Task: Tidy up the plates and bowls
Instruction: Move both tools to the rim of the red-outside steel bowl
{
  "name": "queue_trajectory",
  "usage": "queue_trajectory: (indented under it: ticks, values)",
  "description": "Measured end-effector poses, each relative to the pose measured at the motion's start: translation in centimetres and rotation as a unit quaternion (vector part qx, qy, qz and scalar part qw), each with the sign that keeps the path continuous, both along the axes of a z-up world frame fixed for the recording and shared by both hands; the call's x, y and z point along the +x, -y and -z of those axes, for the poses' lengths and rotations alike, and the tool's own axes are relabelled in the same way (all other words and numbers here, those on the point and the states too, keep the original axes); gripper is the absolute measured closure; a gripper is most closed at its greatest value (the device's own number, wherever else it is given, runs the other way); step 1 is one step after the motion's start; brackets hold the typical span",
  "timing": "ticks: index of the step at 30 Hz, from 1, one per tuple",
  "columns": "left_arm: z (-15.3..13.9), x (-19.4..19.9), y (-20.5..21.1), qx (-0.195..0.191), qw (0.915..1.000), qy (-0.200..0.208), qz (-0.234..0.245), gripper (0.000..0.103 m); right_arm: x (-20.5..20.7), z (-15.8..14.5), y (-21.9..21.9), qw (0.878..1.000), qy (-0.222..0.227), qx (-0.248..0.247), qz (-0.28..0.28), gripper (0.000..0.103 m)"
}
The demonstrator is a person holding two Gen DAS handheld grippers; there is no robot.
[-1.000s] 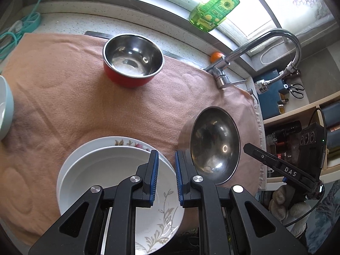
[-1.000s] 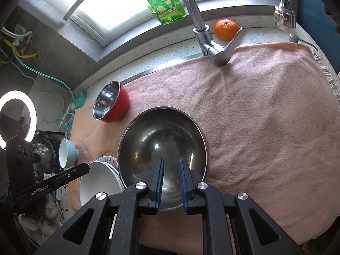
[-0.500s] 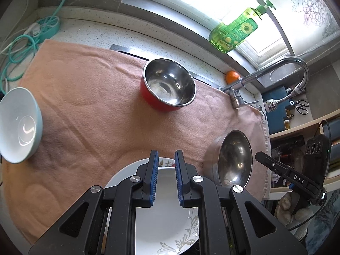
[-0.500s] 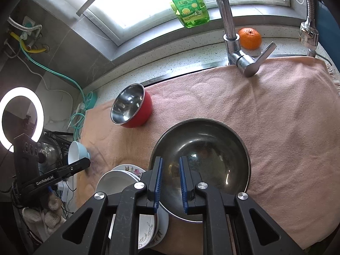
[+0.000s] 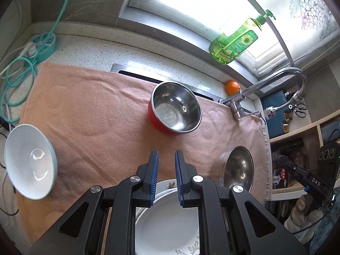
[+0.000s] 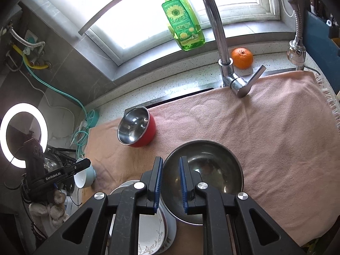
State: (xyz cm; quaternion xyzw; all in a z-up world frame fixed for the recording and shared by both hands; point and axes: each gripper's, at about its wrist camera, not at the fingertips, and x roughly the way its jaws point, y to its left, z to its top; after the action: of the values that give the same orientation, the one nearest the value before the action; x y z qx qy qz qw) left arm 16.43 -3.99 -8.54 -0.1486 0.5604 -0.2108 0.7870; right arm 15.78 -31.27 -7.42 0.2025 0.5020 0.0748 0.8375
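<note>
Left to right: pale blue bowl at the towel's edge; your left gripper, jaws nearly closed on nothing, above the stacked plates; red bowl mid-towel; your right gripper, pinched on the steel bowl's near rim. Keep that rim level; clear the plates before nesting it.

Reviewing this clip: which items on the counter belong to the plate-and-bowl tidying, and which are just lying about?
Part of the job:
stacked plates
steel bowl
red bowl
pale blue bowl

Just lying about:
soap bottle
orange
faucet
pink towel, only the work surface
teal cable reel
scissors
</note>
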Motion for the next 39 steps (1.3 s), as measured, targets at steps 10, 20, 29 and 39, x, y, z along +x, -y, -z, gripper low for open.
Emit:
queue_trajectory:
  ticks: [10,20,29,39]
  values:
    - [1.8,4.1,-0.4,0.008,0.9999,-0.003,0.013,0.091,1.2,-2.5,-1.0,1.0,0.012,-0.004,-0.001,0.088]
    - [3.1,7.5,0.1,0.013,0.9995,-0.007,0.027,0.091,7.4,-1.2,-3.9,1.0,0.005,0.001,-0.029,0.088]
    - [4.9,9.7,0.4,0.007,0.9991,-0.024,0.035,0.091,12.5,3.6,-7.5,0.998,-0.04,-0.011,-0.049,0.088]
    - [6.0,11.8,0.7,0.005,0.9982,-0.045,0.039,0.091,15.8,7.2,-9.4,0.995,-0.078,-0.019,-0.058,0.088]
